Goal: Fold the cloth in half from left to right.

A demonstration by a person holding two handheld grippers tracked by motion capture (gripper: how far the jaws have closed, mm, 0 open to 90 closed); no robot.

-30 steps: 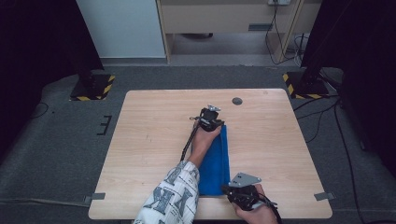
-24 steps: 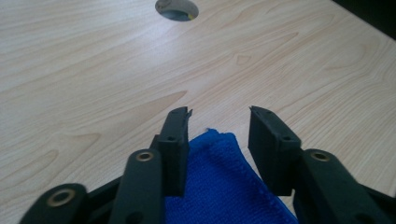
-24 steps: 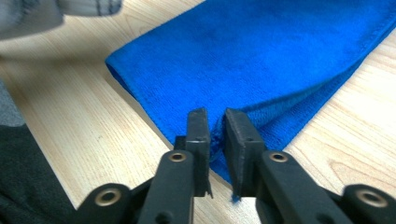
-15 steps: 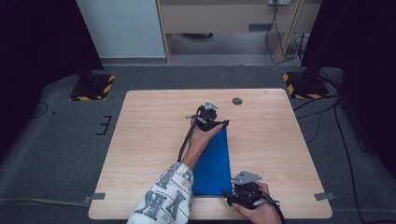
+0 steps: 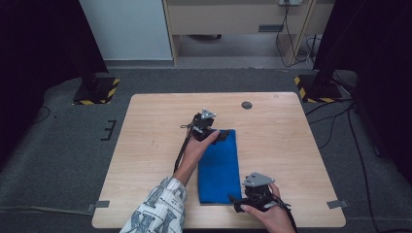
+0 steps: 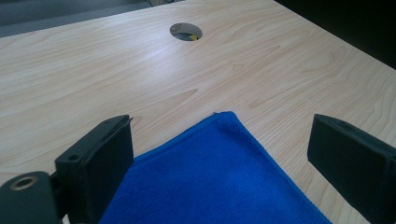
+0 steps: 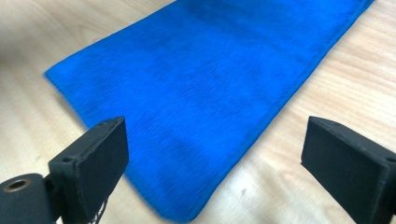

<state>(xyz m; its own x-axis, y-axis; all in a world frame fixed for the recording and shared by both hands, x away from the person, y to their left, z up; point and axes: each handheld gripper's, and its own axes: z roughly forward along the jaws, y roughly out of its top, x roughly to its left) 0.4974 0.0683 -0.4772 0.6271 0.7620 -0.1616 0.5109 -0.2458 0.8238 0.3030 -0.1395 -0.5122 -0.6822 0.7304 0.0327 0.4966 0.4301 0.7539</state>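
**Flat on the table: a blue cloth between two open grippers**

Broadly, the biggest thing is the wooden table (image 5: 145, 160), pale and light-grained, standing on grey carpet. Behind it stand a pale cabinet (image 5: 127, 29) and a wooden shelf unit (image 5: 233, 19), and two black stands rest on bases edged with yellow-and-black hazard stripes (image 5: 94, 92). No brand, label or readable writing shows on any surface.

Next in size, a blue cloth (image 5: 219, 167) lies flat on the table, a long rectangle running from near the middle toward the near edge, slightly right of centre. In the left gripper view its far corner (image 6: 219, 140) points toward a round cable hole (image 6: 186, 31) in the tabletop; something yellow shows inside the hole.

The person's left arm, in a patterned sleeve (image 5: 158, 208), reaches in from the near edge. The left hand (image 5: 200, 145) holds the left gripper (image 5: 221, 134) at the cloth's far end. Its jaws stand wide apart on either side of the cloth's corner, closed on nothing.

The right hand (image 5: 269, 213) holds the right gripper (image 5: 236, 204) at the cloth's near right corner. Its jaws too stand wide apart; in the right gripper view the cloth's near edge (image 7: 187, 140) lies between them, ungripped. Each gripper carries a grey three-cornered plate (image 5: 258, 179) on top.
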